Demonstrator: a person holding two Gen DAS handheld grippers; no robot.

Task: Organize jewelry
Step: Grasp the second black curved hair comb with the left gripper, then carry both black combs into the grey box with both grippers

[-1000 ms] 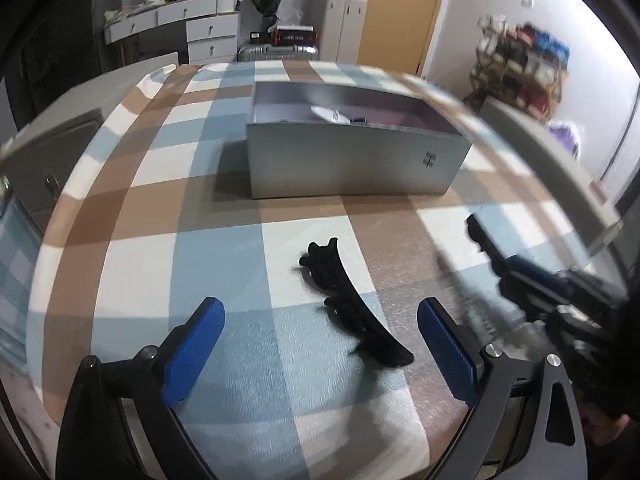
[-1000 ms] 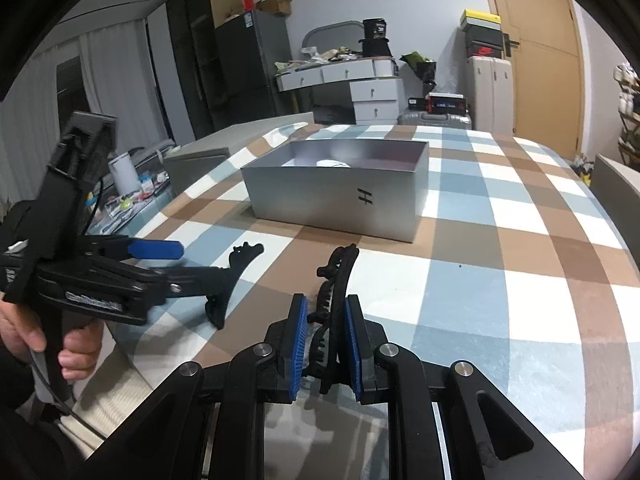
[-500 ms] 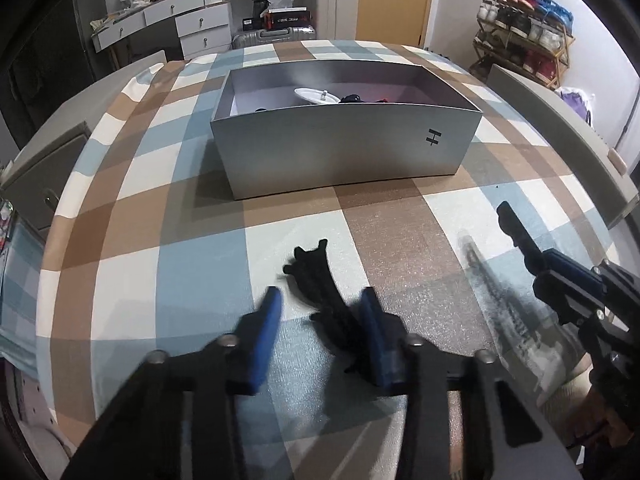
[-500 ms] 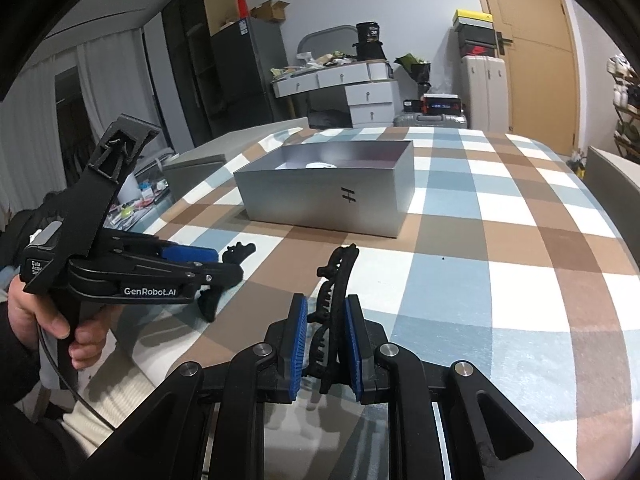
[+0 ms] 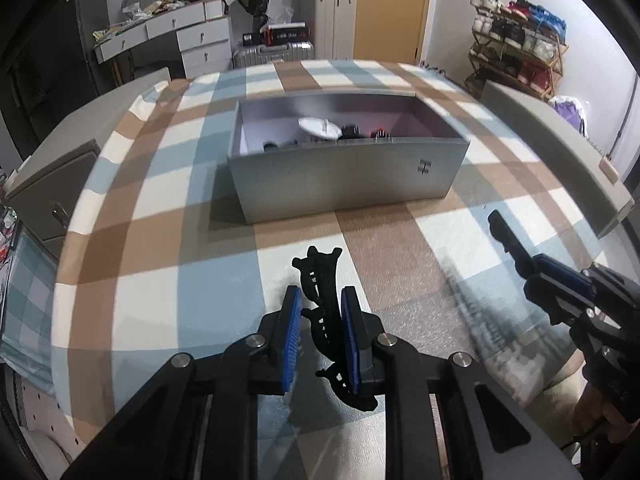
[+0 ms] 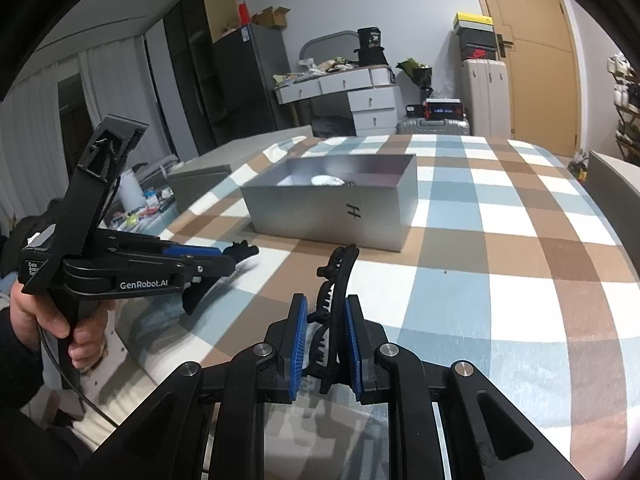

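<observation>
My left gripper (image 5: 318, 330) is shut on a black curved hair clip (image 5: 322, 304) and holds it above the checked tablecloth. My right gripper (image 6: 326, 336) is shut on a second black hair clip (image 6: 336, 284), also off the table. A silver open box (image 5: 344, 178) stands ahead of both grippers; in the right wrist view the box (image 6: 332, 210) sits mid-table. Inside it lie a white round piece (image 5: 320, 128) and some dark small items. The right gripper also shows at the right of the left wrist view (image 5: 500, 226), and the left gripper at the left of the right wrist view (image 6: 224, 258).
The round table has a blue, brown and white checked cloth (image 5: 168, 264). Grey chair backs stand at the left (image 5: 48, 184) and right (image 5: 560, 148) table edges. A white drawer unit (image 6: 360, 100) and suitcases stand beyond the table.
My left gripper closed on the black hair clip that lay on the cloth and lifted it. The right gripper kept its own clip and stayed nearly still.
</observation>
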